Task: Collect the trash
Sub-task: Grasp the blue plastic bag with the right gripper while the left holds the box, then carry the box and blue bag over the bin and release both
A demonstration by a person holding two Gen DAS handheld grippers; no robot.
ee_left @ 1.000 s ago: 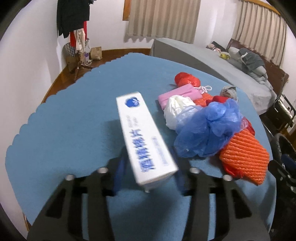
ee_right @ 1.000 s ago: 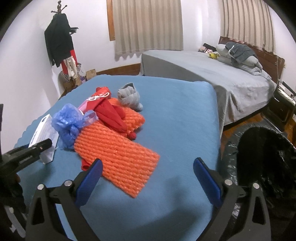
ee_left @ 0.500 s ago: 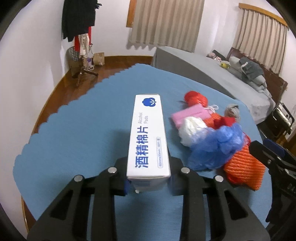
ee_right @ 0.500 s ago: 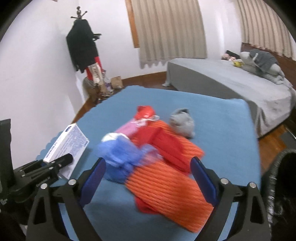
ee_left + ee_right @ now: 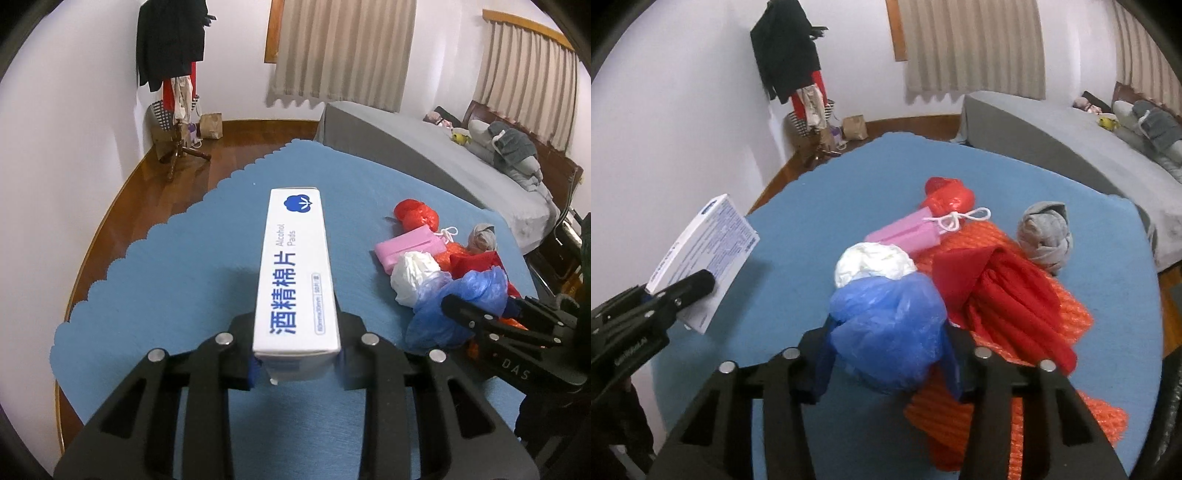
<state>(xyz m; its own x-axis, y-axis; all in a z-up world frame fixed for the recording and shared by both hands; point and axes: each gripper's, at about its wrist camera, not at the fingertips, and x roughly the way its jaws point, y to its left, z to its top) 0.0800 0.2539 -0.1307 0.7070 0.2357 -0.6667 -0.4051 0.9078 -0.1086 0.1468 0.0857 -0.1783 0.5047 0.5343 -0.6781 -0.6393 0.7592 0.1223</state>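
Observation:
My left gripper (image 5: 295, 363) is shut on a white alcohol-pads box (image 5: 295, 273), which it holds above the blue tablecloth (image 5: 177, 280); the box (image 5: 705, 251) also shows at the left of the right wrist view. My right gripper (image 5: 890, 363) is closing its jaws around a crumpled blue plastic bag (image 5: 886, 328), and both pads press into it. The blue bag sits at the near end of a trash pile: a white bag (image 5: 871, 264), a pink packet (image 5: 908, 230), a red bag (image 5: 947, 195), a grey cloth ball (image 5: 1045, 232), red sheeting (image 5: 1008, 291) and orange foam netting (image 5: 1071, 314).
A grey bed (image 5: 424, 155) stands behind the table, with bedding piled at its head. A coat rack (image 5: 173, 74) and a paper bag (image 5: 211, 125) stand by the far wall. A black bin bag (image 5: 1174, 387) shows at the right edge.
My right gripper swung left to the pile and narrowed from wide open onto the blue bag. My left gripper rose with the box, which now points straight ahead.

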